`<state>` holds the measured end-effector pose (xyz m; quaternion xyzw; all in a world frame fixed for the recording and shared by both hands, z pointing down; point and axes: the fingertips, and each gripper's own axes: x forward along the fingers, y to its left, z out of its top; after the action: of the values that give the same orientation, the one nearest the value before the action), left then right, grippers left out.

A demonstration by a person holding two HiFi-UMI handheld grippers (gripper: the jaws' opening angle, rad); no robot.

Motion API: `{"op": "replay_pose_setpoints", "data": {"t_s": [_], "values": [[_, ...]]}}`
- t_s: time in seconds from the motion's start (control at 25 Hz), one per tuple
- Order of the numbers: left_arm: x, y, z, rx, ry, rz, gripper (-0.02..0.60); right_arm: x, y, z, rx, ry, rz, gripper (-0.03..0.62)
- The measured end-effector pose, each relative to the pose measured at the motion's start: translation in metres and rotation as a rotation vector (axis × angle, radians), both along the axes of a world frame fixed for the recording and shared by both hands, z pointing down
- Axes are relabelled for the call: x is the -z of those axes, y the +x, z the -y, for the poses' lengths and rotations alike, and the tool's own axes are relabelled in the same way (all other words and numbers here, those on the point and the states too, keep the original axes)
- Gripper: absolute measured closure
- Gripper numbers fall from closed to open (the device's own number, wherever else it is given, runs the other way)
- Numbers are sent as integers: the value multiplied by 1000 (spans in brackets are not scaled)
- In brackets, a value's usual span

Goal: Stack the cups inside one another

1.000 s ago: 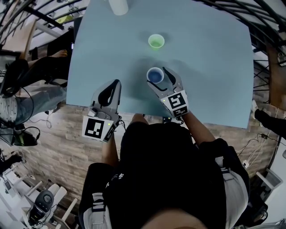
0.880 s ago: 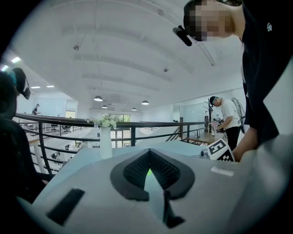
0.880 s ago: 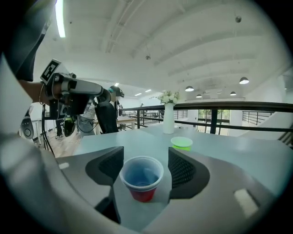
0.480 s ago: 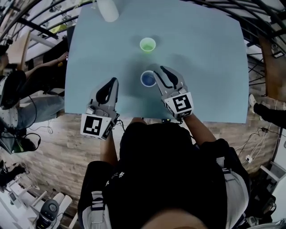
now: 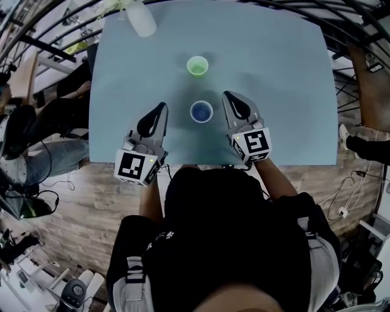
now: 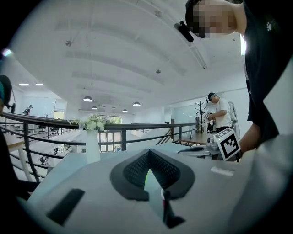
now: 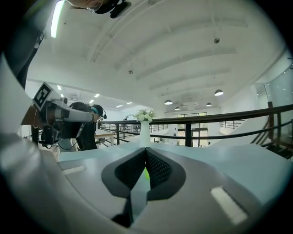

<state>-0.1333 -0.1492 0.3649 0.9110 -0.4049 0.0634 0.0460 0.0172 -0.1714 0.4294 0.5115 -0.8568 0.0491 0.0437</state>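
Note:
A blue cup stands upright on the pale blue table, between my two grippers and touched by neither. A green cup stands alone farther back. My right gripper hovers just right of the blue cup, shut and empty; in the right gripper view its pads meet at the tip. My left gripper sits left of the blue cup, its jaws together with nothing held, as the left gripper view also shows. Neither gripper view shows the blue cup.
A white vase with flowers stands at the table's far left corner, also seen as the vase and the vase. Railings ring the table. People stand beyond the left edge.
My right gripper, which stood around the blue cup, has let it go, drawn off to the right and closed. The left gripper edged forward. The blue cup stays on the table.

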Motion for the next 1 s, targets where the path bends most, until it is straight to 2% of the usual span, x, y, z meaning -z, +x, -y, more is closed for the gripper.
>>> {"op": "replay_pose_setpoints", "data": {"t_s": [0.56, 0.88, 1.0], "values": [[-11, -2, 22, 10, -30, -4, 598, 1, -3, 42, 41, 5, -34, 582], [-23, -5, 40, 28, -73, -3, 598, -19, -12, 75, 108, -46, -34, 526], [-26, -8, 47, 37, -81, -2, 598, -25, -18, 86, 147, -61, -33, 475]]}}
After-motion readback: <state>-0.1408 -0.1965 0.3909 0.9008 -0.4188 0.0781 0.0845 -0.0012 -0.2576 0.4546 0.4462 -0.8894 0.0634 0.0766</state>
